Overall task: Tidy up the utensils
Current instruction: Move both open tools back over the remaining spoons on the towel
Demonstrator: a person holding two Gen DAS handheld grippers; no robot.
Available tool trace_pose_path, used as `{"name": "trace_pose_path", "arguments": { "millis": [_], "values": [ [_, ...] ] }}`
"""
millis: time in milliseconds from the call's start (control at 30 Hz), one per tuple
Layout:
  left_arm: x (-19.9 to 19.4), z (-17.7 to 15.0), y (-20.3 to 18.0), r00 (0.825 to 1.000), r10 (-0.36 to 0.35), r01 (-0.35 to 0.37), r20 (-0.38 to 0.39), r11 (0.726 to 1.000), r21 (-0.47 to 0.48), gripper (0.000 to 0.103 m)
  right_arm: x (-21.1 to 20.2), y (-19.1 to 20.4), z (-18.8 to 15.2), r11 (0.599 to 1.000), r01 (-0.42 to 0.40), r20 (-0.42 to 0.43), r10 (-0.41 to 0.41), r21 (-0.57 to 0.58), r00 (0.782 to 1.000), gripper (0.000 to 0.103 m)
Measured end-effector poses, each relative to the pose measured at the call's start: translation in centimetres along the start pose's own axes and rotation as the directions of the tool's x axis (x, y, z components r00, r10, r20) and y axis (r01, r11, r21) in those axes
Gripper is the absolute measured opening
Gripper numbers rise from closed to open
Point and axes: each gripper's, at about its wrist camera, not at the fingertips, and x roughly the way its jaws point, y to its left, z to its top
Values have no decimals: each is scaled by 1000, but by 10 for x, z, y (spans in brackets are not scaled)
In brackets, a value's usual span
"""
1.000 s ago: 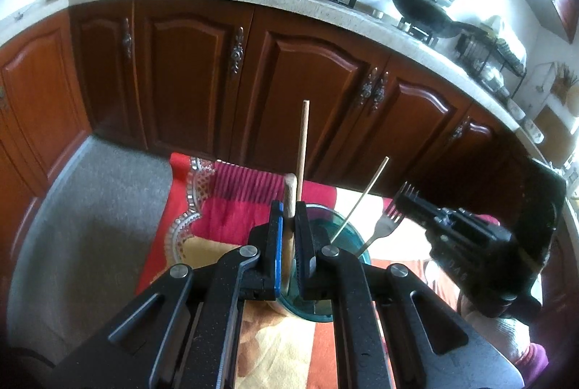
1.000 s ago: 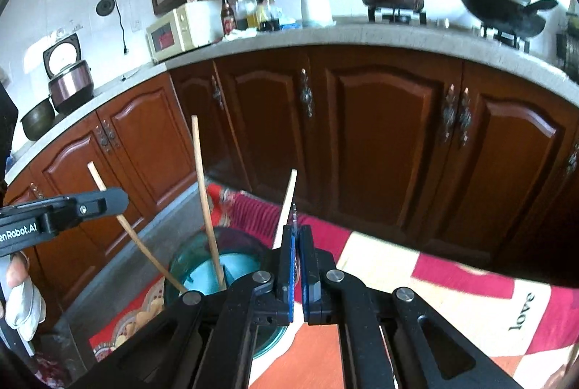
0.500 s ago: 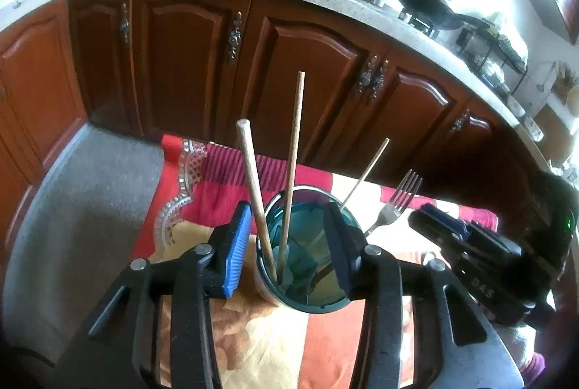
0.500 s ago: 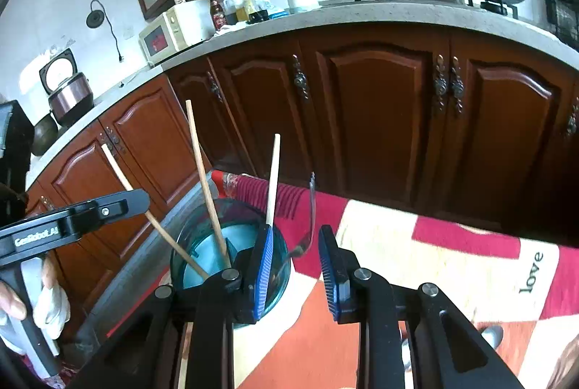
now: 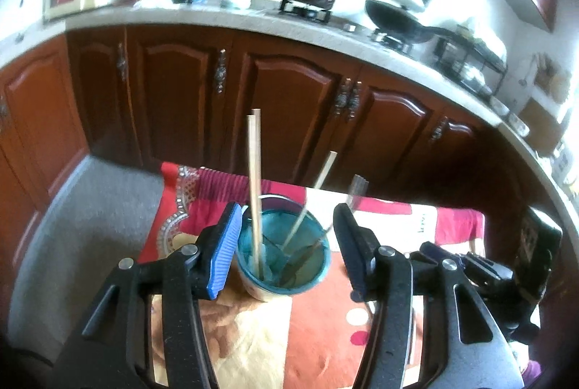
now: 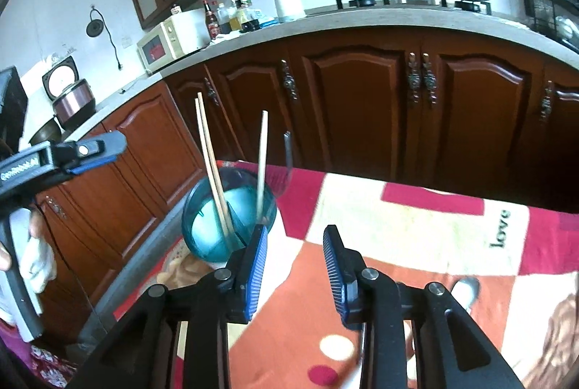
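My left claw [image 5: 286, 244] hangs level above the cloth-covered counter [image 5: 318, 324], jaws spread wide and holding nothing, one blue-padded finger [image 5: 222, 258] on each side of the teal cup [image 5: 286, 280] without touching it. My right claw [image 6: 295, 266], jaws likewise apart and empty, points over the patchwork cloth [image 6: 398, 219] just right of the same cup [image 6: 210, 233]. In the cup stand two long chopsticks [image 5: 255, 186] close together, a third stick [image 5: 311, 201] leaning right, and a fork [image 5: 356, 190] whose blurred tines rise behind the far rim. The utensils' lower ends are lost in the tinted glass. From the right wrist, the other claw [image 6: 90, 150] shows at far left, its grip cut by the frame; a spoon bowl [image 6: 466, 289] peeks from behind my right finger, handle hidden.
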Motion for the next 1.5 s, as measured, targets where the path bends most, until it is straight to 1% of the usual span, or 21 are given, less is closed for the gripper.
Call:
{"name": "trace_pose_path", "arguments": {
  "millis": [200, 333, 433, 533, 633, 900, 1133, 1233, 1500],
  "values": [
    [-13, -15, -30, 999, -37, 36, 10, 998, 52, 53, -28, -14, -21, 999, 35, 15, -35, 36, 999, 33],
    [-13, -31, -54, 998, -57, 57, -6, 995, 85, 53, -45, -25, -37, 995, 84, 16, -85, 46, 996, 33],
    [-10, -44, -68, 998, -60, 62, -20, 993, 103, 53, -54, -31, -46, 991, 113, 13, -114, 69, 993, 33],
    [-5, -57, -79, 999, -42, 45, -22, 991, 126, 53, -64, -37, -58, 985, 147, 11, -148, 87, 989, 34],
    [6, -70, -87, 998, -37, 44, -52, 991, 129, 53, -67, -41, -67, 979, 178, -3, -178, 100, 984, 36],
    [28, -97, -107, 996, -16, 29, -93, 989, 146, 53, -73, -54, -85, 970, 198, -29, -196, 140, 980, 37],
    [39, -109, -116, 994, 4, 14, -107, 986, 166, 53, -74, -67, -97, 960, 217, -52, -211, 176, 976, 37],
    [45, -112, -118, 993, 5, 15, -117, 985, 170, 53, -72, -70, -103, 958, 221, -68, -212, 182, 975, 39],
    [53, -120, -122, 990, 15, 11, -141, 983, 182, 53, -68, -74, -108, 956, 223, -84, -210, 190, 974, 39]
  ]
}}
